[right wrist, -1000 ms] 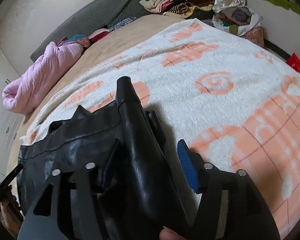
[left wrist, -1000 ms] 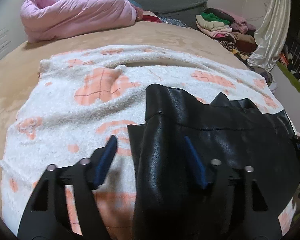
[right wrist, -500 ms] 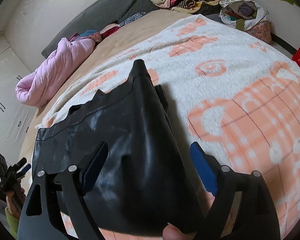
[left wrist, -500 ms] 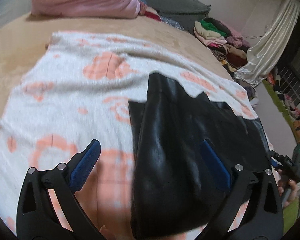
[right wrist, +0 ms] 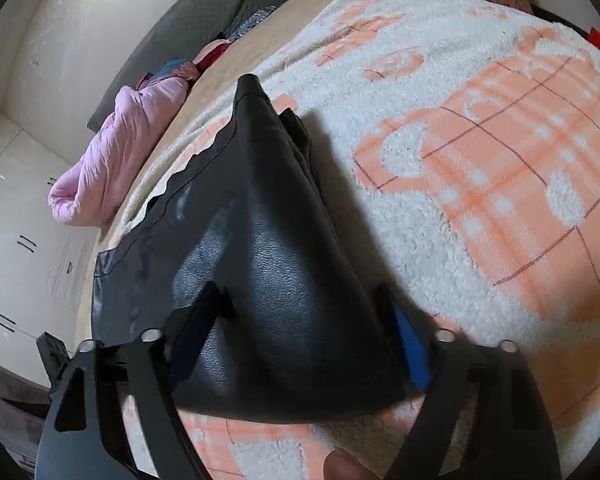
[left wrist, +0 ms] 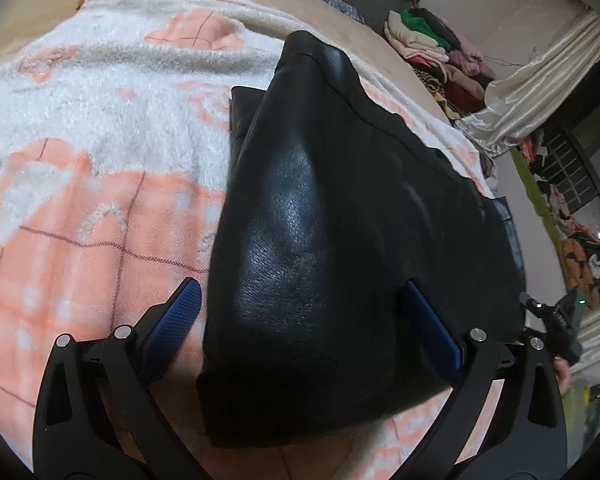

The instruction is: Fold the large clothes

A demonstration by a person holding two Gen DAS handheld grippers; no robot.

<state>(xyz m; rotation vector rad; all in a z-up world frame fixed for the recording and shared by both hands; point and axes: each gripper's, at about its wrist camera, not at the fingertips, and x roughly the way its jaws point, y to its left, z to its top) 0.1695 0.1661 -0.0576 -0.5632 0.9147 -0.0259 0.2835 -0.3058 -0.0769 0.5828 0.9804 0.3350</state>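
A black leather garment (left wrist: 320, 200) lies folded on a white and peach fleece blanket (left wrist: 100, 120), tapering to a point at its far end. My left gripper (left wrist: 304, 312) straddles the near left end, wide apart and closing a little. Its left pad (left wrist: 176, 320) is over the blanket, clear of the leather. In the right wrist view the same garment (right wrist: 260, 220) fills the middle. My right gripper (right wrist: 308, 320) is closing on the near right end, and both pads press into the raised fold.
The blanket (right wrist: 480, 160) covers a tan bed. A rolled pink quilt (right wrist: 112, 168) and a grey headboard (right wrist: 180, 40) are at the far end. Piled clothes (left wrist: 432, 48) and a cream curtain (left wrist: 540, 80) stand beyond the bed. A thumb (right wrist: 340, 468) shows at the bottom.
Both grippers spread open and sank closer over the garment's near end, which went from lifted to lying on the blanket. The right gripper has since narrowed onto the fold.
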